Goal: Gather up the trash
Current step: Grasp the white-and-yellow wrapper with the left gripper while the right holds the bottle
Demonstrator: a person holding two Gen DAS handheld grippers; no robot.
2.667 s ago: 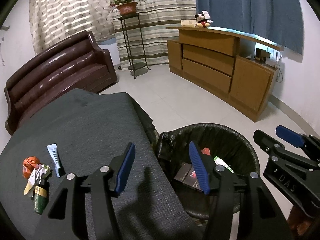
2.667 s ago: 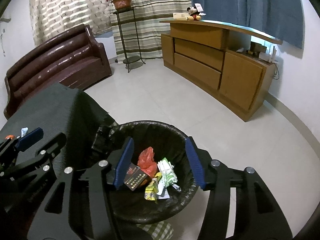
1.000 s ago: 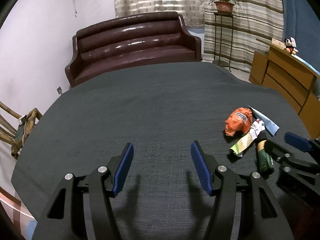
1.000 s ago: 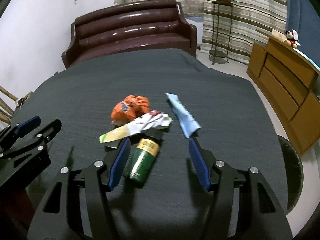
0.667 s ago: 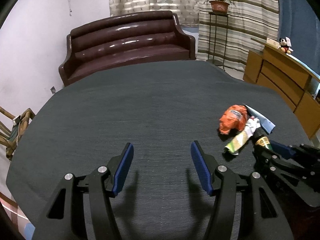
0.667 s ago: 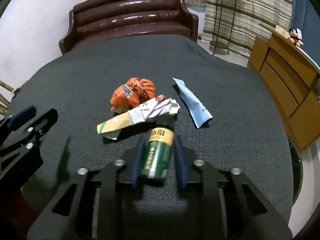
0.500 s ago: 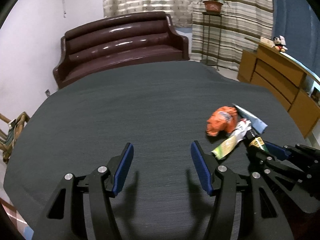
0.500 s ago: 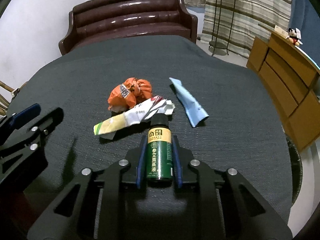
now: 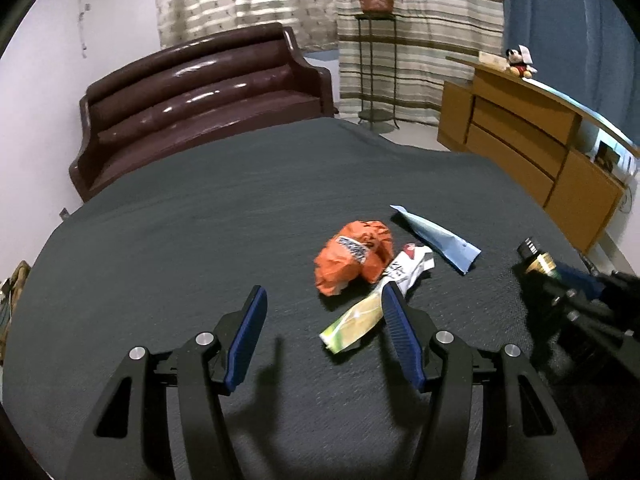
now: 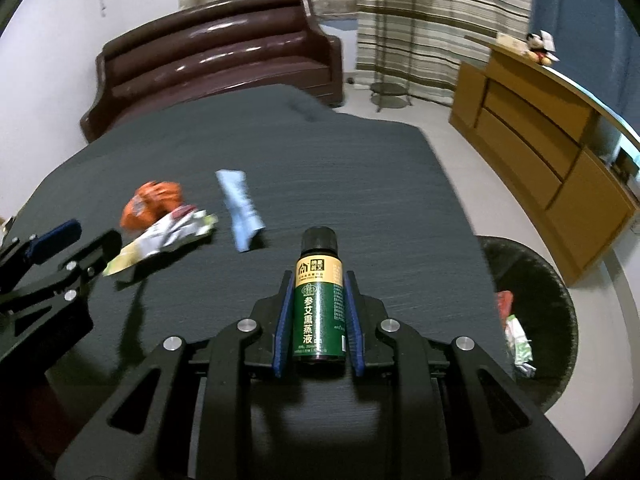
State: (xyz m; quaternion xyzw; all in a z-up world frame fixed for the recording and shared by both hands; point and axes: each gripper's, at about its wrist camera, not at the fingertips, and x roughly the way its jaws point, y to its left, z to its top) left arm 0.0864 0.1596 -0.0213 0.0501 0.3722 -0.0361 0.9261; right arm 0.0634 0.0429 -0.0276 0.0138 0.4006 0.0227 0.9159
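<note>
1. A small green bottle (image 10: 319, 307) is clamped between the blue pads of the right gripper (image 10: 318, 322); it is held above the dark table (image 10: 360, 168), black cap pointing away.
2. The left gripper (image 9: 322, 338) is held wide apart with nothing between its fingers.
3. An orange crumpled wrapper (image 9: 353, 255), a white-and-yellow wrapper (image 9: 376, 294) touching it, and a light blue tube (image 9: 438, 237) just beside them are seen on the table.
4. A black-lined trash bin (image 10: 556, 280) is seen on the floor beside the table; scraps lie inside.

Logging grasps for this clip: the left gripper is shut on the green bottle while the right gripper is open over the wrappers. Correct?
Sides are swapped. The right wrist view shows the right gripper shut on the green bottle; the left gripper is open over the wrappers.
</note>
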